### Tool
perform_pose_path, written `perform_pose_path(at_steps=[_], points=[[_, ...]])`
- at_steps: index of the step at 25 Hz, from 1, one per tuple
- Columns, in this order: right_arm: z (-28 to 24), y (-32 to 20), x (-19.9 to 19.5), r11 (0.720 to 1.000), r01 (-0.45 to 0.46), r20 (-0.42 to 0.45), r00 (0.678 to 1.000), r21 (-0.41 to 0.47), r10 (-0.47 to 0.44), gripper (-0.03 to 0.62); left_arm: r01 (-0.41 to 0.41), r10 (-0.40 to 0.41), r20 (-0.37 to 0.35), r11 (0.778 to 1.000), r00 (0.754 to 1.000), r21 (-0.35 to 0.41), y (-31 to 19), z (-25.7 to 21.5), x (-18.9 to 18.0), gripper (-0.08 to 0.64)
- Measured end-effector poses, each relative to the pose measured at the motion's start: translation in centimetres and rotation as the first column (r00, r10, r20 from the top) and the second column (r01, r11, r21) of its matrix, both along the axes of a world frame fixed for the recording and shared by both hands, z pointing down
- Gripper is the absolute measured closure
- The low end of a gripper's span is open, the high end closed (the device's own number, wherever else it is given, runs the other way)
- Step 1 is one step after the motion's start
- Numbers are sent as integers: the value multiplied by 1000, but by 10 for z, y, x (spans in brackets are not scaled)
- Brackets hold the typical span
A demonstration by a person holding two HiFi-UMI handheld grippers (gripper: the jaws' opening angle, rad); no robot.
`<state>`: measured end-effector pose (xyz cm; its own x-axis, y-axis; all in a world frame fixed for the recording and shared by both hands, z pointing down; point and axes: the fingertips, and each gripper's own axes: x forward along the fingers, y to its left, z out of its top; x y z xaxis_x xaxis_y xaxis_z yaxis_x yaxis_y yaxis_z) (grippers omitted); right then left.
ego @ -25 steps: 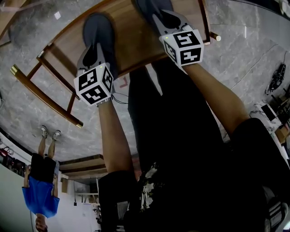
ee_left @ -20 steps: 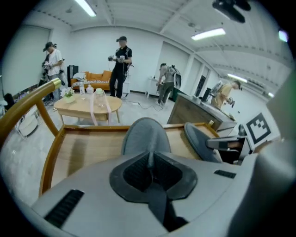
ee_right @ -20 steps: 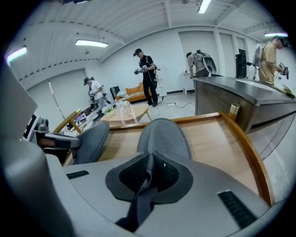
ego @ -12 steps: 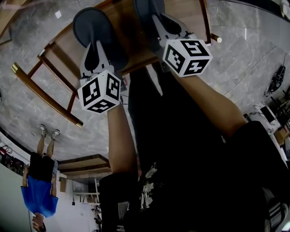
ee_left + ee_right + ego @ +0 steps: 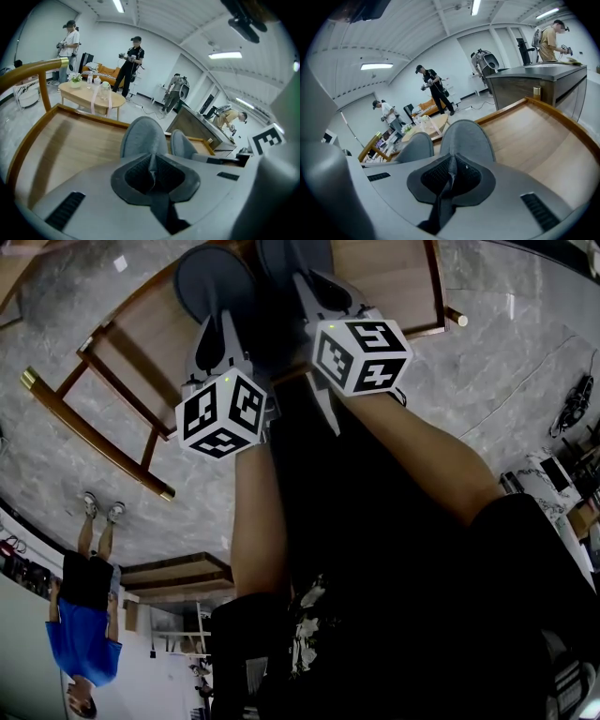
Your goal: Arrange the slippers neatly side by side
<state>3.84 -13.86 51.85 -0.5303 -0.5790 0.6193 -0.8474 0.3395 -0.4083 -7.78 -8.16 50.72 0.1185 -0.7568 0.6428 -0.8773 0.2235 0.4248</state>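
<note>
Two grey slippers lie close side by side on a wooden tray-like tabletop [image 5: 394, 282] with a raised rim. My left gripper [image 5: 222, 338] is shut on the heel edge of the left slipper [image 5: 208, 279]. My right gripper [image 5: 319, 296] is shut on the heel edge of the right slipper [image 5: 289, 257]. In the left gripper view the held slipper [image 5: 143, 136] points away from the jaws [image 5: 152, 171], with the other slipper [image 5: 181, 144] just to its right. The right gripper view shows its slipper [image 5: 466, 136] pinched in the jaws [image 5: 450, 176] and the other slipper [image 5: 415, 147] to the left.
The tabletop's rim [image 5: 89, 117] and brass-capped wooden legs [image 5: 33, 382] frame the work area over a marble floor. A person in blue [image 5: 84, 634] stands in the head view. Other people [image 5: 131, 61], a low table [image 5: 89, 96] and a counter [image 5: 534, 84] stand further off.
My left gripper has carried its slipper to the right, close up beside the other one. My right gripper has shifted a little to the left with its slipper.
</note>
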Motion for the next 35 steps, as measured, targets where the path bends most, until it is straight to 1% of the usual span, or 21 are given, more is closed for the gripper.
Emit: perform_pose_path(at_steps=[4,7,10,14,18,20,22,25,27,28,29,30,32,35], points=[[9,5,0,1000,7,-11,1000,-17,-7,578,-38,38,10,999,999,-8,0,5,4,537],[10,7,0,1000,14,-22,1000,-5,-14,578,-52,52,13,999,999,-17,-1,10,5,537],[12,8,-2,999,34,-30,999,-4,-34,578,-50,51,28,998,998,-34,0,15,3,537],[17,10,-9,997,72,-27,997,-12,-72,578,-32,34,20,998,999,-58,0,24,0,537],[21,10,-10,996,86,-21,996,-21,-86,578,-43,45,23,996,999,-77,0,32,0,537],[22,10,-10,995,98,-27,995,-18,-98,577,-62,64,19,995,998,-82,-1,35,3,535],[23,11,-12,992,122,-36,992,-14,-122,577,-84,86,13,993,996,-83,-3,36,6,525],[23,12,-18,986,167,-43,985,-5,-167,575,-98,98,-8,991,995,-88,-6,38,11,481],[21,14,-22,979,201,-40,979,3,-201,544,-104,103,-20,990,994,-90,-6,38,13,457],[20,15,-24,975,221,-38,975,6,-221,493,-109,107,-28,990,994,-89,-7,37,15,436],[19,17,-25,971,239,-34,970,7,-239,461,-113,110,-37,990,993,-88,-7,36,17,419],[17,18,-27,967,253,-27,967,7,-253,443,-116,113,-44,989,993,-88,-7,34,18,408],[12,19,-30,963,271,-13,963,9,-271,439,-120,117,-44,989,992,-88,-8,29,19,396],[0,18,-30,954,297,-3,955,32,-297,431,-116,114,-25,989,993,-91,-6,22,17,393]])
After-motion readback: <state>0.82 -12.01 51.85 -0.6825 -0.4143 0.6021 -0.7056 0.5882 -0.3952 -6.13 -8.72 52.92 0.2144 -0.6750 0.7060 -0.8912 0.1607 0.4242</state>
